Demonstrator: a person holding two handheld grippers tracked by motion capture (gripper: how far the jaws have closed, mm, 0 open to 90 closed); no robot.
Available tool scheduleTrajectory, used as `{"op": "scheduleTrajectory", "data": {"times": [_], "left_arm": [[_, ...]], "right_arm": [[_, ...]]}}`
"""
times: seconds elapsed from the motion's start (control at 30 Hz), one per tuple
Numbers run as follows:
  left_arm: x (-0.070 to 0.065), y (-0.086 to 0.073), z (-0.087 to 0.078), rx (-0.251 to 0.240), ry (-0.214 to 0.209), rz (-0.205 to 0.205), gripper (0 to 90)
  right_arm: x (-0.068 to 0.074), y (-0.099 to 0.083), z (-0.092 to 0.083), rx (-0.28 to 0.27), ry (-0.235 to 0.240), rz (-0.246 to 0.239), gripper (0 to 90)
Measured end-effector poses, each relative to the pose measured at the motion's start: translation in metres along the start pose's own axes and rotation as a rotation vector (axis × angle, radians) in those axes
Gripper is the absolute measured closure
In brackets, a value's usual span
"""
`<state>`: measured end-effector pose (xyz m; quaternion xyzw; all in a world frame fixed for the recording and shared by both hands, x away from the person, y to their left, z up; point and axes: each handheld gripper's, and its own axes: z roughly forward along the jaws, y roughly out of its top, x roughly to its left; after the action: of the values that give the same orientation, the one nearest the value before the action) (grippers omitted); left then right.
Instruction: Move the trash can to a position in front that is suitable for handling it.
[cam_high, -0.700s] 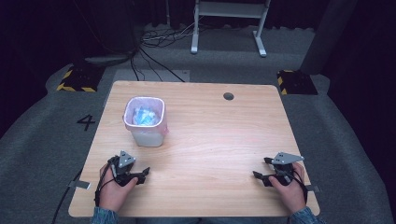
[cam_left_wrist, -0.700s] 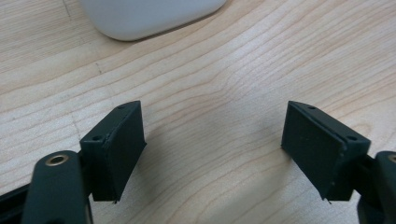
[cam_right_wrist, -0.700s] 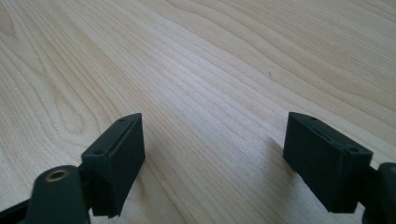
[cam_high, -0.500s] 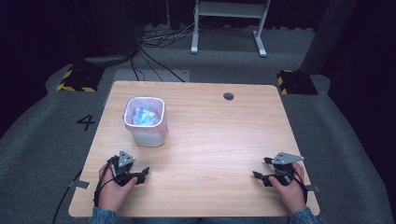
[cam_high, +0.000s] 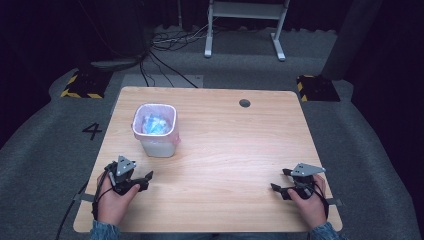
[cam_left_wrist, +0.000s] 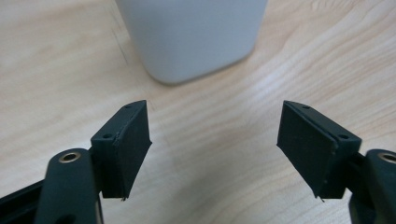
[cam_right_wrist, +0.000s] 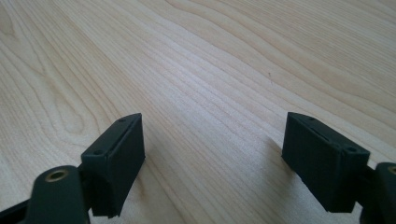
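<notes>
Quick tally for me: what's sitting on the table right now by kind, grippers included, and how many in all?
Small bin with a pink liner, blue scraps inside: 1
Handheld grippers resting on the table, both open and empty: 2, the left gripper and the right gripper
Total: 3
The dark round hole in the table is part of the top and is not counted.

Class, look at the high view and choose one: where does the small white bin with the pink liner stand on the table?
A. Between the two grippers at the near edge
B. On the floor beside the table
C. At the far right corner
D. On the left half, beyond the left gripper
D: the bin stands on the left half of the table, just beyond the left gripper and apart from its open fingers.
</notes>
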<state>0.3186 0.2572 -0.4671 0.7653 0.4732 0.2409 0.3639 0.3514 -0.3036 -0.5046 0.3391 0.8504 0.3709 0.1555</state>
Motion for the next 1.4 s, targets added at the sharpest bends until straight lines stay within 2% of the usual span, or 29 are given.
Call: {"op": "scheduleTrajectory", "data": {"times": [0.27,0.53,0.77,0.9,1.07,1.33,1.4], "left_arm": [[0.013,0.019,-0.014,-0.062,-0.017,0.007,26.2],[0.025,0.035,-0.034,-0.161,-0.021,-0.025,26.3],[0.033,0.054,-0.044,-0.227,-0.021,-0.038,25.6],[0.035,0.068,-0.047,-0.227,-0.008,0.0,25.6],[0.039,0.086,-0.047,-0.233,-0.003,0.022,26.0],[0.051,0.105,-0.037,-0.221,0.0,0.023,26.6],[0.056,0.107,-0.032,-0.236,-0.011,0.004,26.6]], "right_arm": [[0.0,0.0,0.0,0.0,0.0,0.0,21.0],[0.0,0.0,0.0,-0.002,0.002,-0.003,21.7],[0.0,0.0,0.0,0.0,0.003,0.0,21.9],[0.0,0.0,0.0,-0.001,0.001,0.0,21.9],[0.0,0.0,0.0,-0.001,0.0,0.0,21.9],[0.0,0.0,0.0,-0.002,-0.001,-0.003,21.9],[0.0,0.0,0.0,-0.002,-0.001,-0.004,22.0]]}}
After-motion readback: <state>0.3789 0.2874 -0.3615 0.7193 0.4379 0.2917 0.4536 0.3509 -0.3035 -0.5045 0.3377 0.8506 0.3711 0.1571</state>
